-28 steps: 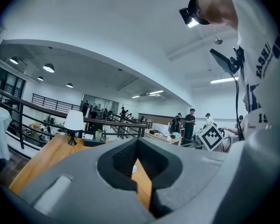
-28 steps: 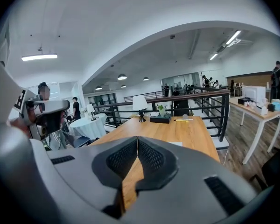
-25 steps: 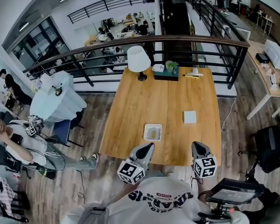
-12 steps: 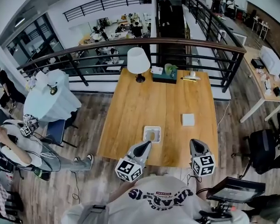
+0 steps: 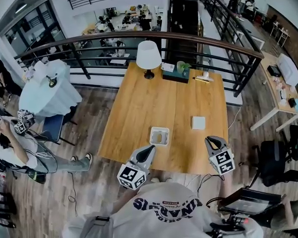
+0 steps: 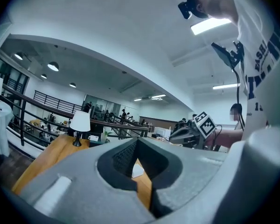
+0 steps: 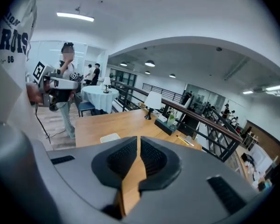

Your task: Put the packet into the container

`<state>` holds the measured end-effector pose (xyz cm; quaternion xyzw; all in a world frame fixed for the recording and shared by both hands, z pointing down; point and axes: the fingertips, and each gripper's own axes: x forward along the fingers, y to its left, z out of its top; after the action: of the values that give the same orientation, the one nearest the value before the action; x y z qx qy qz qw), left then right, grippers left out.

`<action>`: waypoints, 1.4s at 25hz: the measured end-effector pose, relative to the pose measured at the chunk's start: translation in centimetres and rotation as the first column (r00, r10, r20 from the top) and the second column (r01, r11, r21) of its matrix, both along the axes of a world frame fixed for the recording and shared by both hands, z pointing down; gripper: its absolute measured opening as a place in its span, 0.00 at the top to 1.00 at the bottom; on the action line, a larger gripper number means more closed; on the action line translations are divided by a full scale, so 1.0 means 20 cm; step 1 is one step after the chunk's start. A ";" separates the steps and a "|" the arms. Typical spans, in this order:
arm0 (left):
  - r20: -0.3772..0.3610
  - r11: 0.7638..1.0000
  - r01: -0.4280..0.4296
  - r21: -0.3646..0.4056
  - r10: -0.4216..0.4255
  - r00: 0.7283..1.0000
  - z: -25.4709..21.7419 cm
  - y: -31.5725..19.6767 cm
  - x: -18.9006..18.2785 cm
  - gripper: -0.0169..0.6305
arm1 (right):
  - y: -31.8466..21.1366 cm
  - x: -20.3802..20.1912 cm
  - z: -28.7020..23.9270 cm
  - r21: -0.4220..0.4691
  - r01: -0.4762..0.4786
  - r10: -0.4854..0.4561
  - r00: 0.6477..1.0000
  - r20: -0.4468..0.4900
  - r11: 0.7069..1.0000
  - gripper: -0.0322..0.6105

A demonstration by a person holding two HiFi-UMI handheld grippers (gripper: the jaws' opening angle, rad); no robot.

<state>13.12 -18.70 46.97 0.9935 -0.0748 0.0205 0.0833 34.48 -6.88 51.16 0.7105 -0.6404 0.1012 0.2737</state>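
The white packet (image 5: 198,122) lies flat on the wooden table (image 5: 139,108), right of its middle. The small white container (image 5: 159,135), an open tray, sits nearer the front edge. My left gripper (image 5: 150,150) hangs over the front edge just short of the container, jaws shut and empty. My right gripper (image 5: 211,142) is at the front right, below the packet, also shut and empty. In the left gripper view the jaws (image 6: 136,141) meet, with the right gripper (image 6: 196,127) off to the right. In the right gripper view the shut jaws (image 7: 138,146) point across the table, the container (image 7: 110,137) to their left.
A white lamp (image 5: 148,56), a dark box with a plant (image 5: 177,72) and pens (image 5: 203,78) stand at the table's far edge before a railing (image 5: 139,37). Left of the table are a round white table (image 5: 44,90) and a seated person (image 5: 10,143). A stand (image 5: 246,202) sits lower right.
The right gripper has rolled and risen slightly, now further right. The left gripper has shifted a little along the table's front edge. The head view has drifted, so the table sits lower left.
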 end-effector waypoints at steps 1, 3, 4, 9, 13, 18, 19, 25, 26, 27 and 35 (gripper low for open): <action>0.001 1.000 0.007 -0.003 -0.007 1.000 0.01 -0.01 -0.01 0.98 | -0.02 0.01 0.01 -0.021 0.026 -0.026 1.000 -0.013 0.999 0.93; 0.005 1.000 0.018 -0.012 -0.018 1.000 0.05 -0.02 -0.04 0.98 | -0.05 0.06 0.04 -0.070 0.066 -0.069 0.996 -0.050 0.995 0.87; 0.008 1.000 0.022 -0.017 -0.022 1.000 0.07 -0.02 -0.05 0.98 | -0.07 0.09 0.06 -0.106 0.084 -0.091 0.994 -0.068 0.991 0.82; 0.010 0.998 0.053 -0.023 -0.053 0.999 0.10 -0.02 -0.11 0.98 | -0.16 0.25 0.25 -0.339 0.192 -0.251 0.958 -0.140 0.921 0.61; 0.031 0.992 0.115 -0.047 -0.114 0.993 0.14 -0.05 -0.19 0.98 | -0.27 0.38 0.36 -0.461 0.252 -0.358 0.921 -0.156 0.851 0.53; 0.060 0.979 0.196 -0.051 -0.193 0.979 0.17 -0.12 -0.25 0.98 | -0.42 0.56 0.46 -0.590 0.305 -0.477 0.864 -0.158 0.748 0.49; 0.062 0.977 0.209 -0.049 -0.206 0.977 0.17 -0.14 -0.26 0.98 | -0.46 0.61 0.48 -0.606 0.310 -0.490 0.858 -0.154 0.733 0.48; 0.067 0.957 0.287 -0.042 -0.284 0.956 0.12 -0.21 -0.28 0.98 | -0.65 0.81 0.67 -0.723 0.338 -0.598 0.791 -0.130 0.603 0.32; 0.070 0.953 0.301 -0.044 -0.298 0.952 0.12 -0.22 -0.28 0.98 | -0.67 0.83 0.72 -0.744 0.339 -0.622 0.772 -0.130 0.576 0.29; 0.073 0.949 0.313 -0.046 -0.310 0.948 0.12 -0.23 -0.28 0.98 | -0.70 0.85 0.76 -0.757 0.342 -0.635 0.763 -0.122 0.557 0.28; 0.129 0.909 0.412 -0.057 -0.403 0.906 0.13 -0.28 -0.32 0.98 | -0.78 0.91 1.24 -0.814 0.389 -0.624 0.780 0.043 0.431 0.22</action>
<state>6.64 -24.25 49.57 0.9488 -0.2844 0.0625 0.1225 52.72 -22.40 75.98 0.2925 -0.6692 0.1875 0.6568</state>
